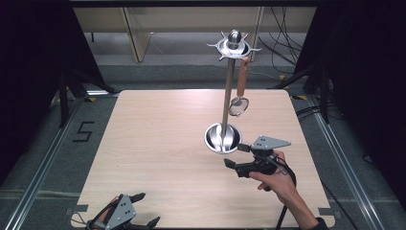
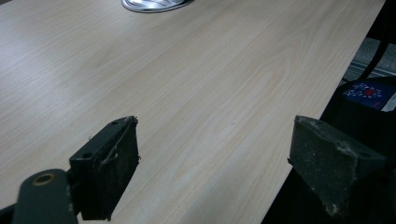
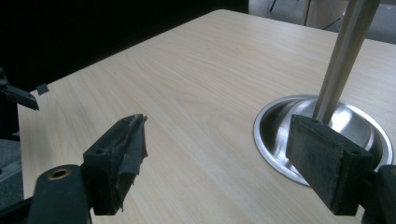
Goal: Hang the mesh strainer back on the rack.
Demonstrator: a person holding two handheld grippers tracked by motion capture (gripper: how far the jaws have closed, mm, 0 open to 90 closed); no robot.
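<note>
two grippers work here: the right gripper (image 1: 238,156), jaws spread wide and empty, sits beside the round steel base (image 1: 222,138) of a tall chrome utensil stand (image 1: 228,93) near the pale wooden table's (image 1: 158,143) right edge, probably just free of it. a wood-handled strainer (image 1: 241,88) hangs from its top hooks. the left gripper (image 1: 145,209) idles open at the near edge; dark room, cables behind.

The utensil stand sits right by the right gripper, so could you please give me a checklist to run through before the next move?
1. Right gripper jaws open, nothing between them: ok.
2. Utensil stand upright, its base flat on the table: ok.
3. Wooden-handled strainer hanging from the stand's top hooks: ok.
4. Right gripper's far jaw clear of the base rim: cannot tell, it overlaps the rim in the right gripper view.
5. Left gripper open and well away from the stand: ok.
</note>
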